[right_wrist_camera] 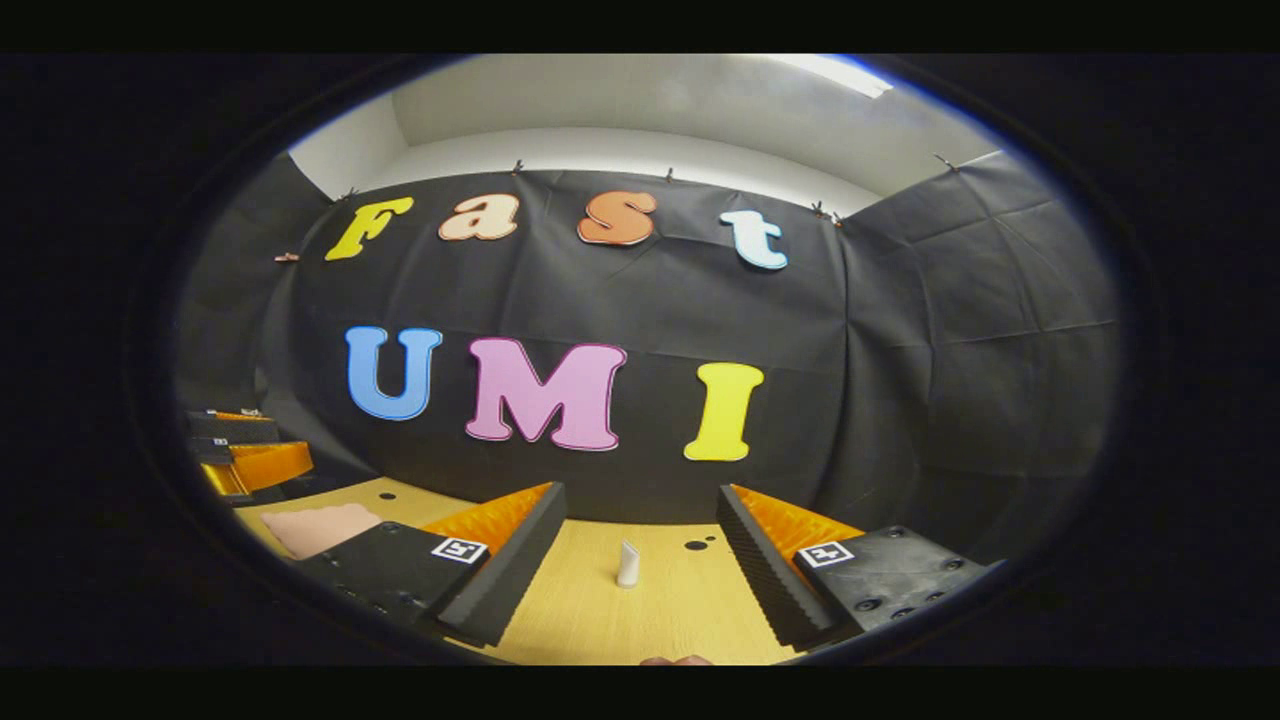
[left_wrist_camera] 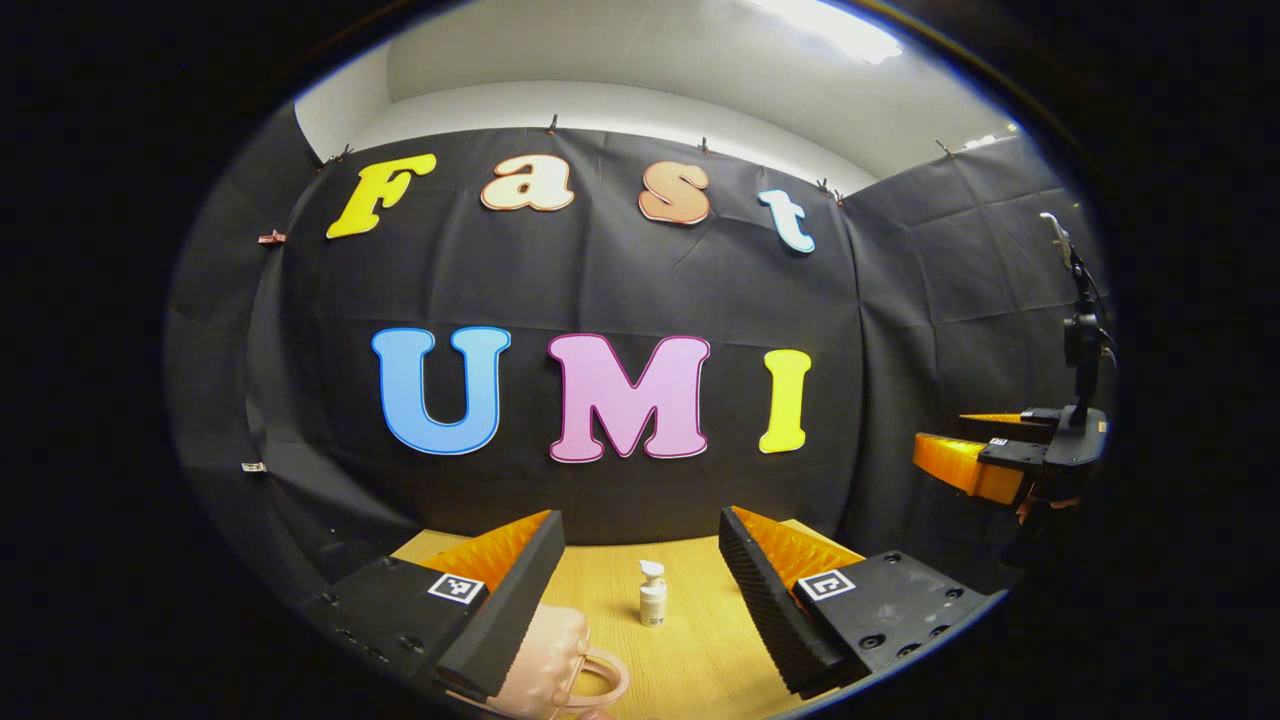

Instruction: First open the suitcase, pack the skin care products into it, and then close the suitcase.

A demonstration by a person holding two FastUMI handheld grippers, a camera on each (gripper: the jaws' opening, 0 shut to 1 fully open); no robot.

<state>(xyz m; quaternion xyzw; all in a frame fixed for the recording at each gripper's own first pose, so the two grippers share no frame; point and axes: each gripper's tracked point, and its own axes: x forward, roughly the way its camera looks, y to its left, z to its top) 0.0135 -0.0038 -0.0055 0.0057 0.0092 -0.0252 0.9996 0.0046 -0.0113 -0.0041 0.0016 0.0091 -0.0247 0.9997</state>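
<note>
- The task looks barely begun: judging by how things lie, nothing is packed yet and neither gripper holds anything.
- Far left in the left gripper view, the small pink suitcase [left_wrist_camera: 545, 660] sits on the wooden surface [left_wrist_camera: 690, 650], partly behind the left gripper [left_wrist_camera: 640, 590], its looped handle toward the camera. It seems shut, though I cannot tell for sure from this angle, and what is inside is hidden.
- The left gripper's fingers stand well apart, with a small white pump bottle [left_wrist_camera: 652, 593] upright on the surface beyond them, near the suitcase but not touching it.
- Further right, in the right gripper view, the right gripper [right_wrist_camera: 640, 570] is likewise spread wide and empty, and a slim white tube [right_wrist_camera: 628, 564] stands upright ahead of it.
- Left to do, by my reckoning: open the case, put both products in, close it.
</note>
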